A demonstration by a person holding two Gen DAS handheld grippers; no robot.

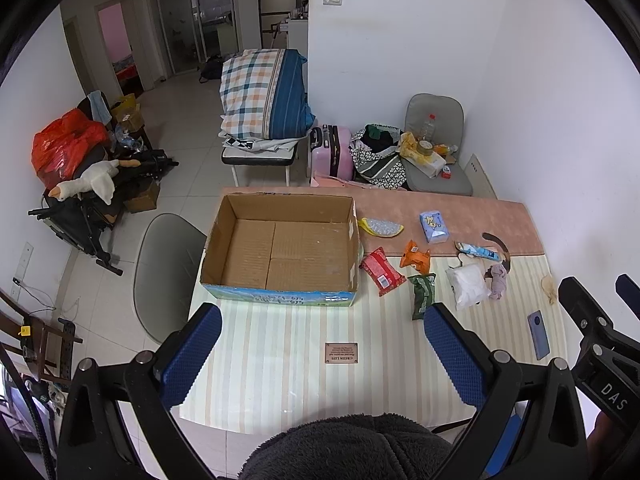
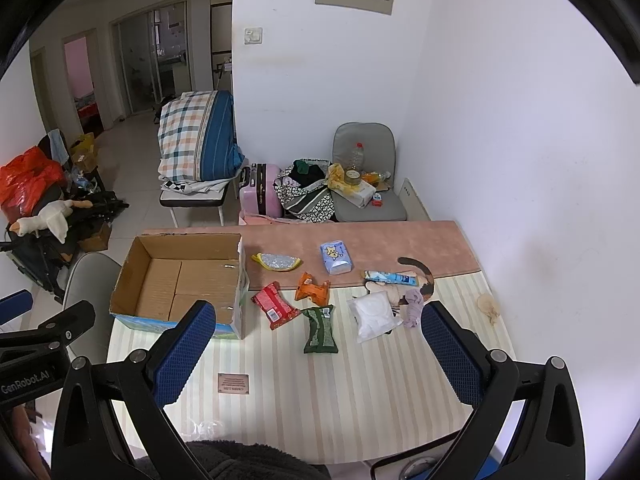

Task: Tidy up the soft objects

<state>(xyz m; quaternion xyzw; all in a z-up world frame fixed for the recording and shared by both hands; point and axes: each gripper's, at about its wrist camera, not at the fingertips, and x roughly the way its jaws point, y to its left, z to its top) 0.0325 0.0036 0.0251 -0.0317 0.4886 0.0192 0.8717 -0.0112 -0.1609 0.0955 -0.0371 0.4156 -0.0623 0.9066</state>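
left gripper [image 1: 322, 356]: jaws wide, nothing between them, held above the near striped part of the table [image 1: 280, 380]. right gripper [image 2: 316, 354]: jaws wide, nothing between them, held above the same table, to the right of the left one.

box [image 1: 280, 248]: open cardboard, nothing inside, on the table's left side, beyond the left gripper.

soft things, all on the table right of the box, apart from both grippers:
- red pack [image 2: 275, 305]: just beside the box's right wall.
- green pack [image 2: 319, 330]: nearest the right gripper, in front of the red pack.
- orange pack [image 2: 312, 287]: behind the green pack.
- white pack [image 2: 374, 315]: right of the green pack.
- purple cloth [image 2: 414, 308]: touching the white pack's right side.
- tube [image 2: 390, 277]: white and blue, behind the white pack.
- tissue pack [image 2: 336, 257]: blue, on the pink far strip.
- yellow pouch [image 2: 276, 261]: on the pink strip, near the box's far right corner.

phone [image 1: 539, 334]: flat near the table's right edge.
label [image 1: 341, 353]: small brown plate on the striped cover, between the left gripper's fingers in view.
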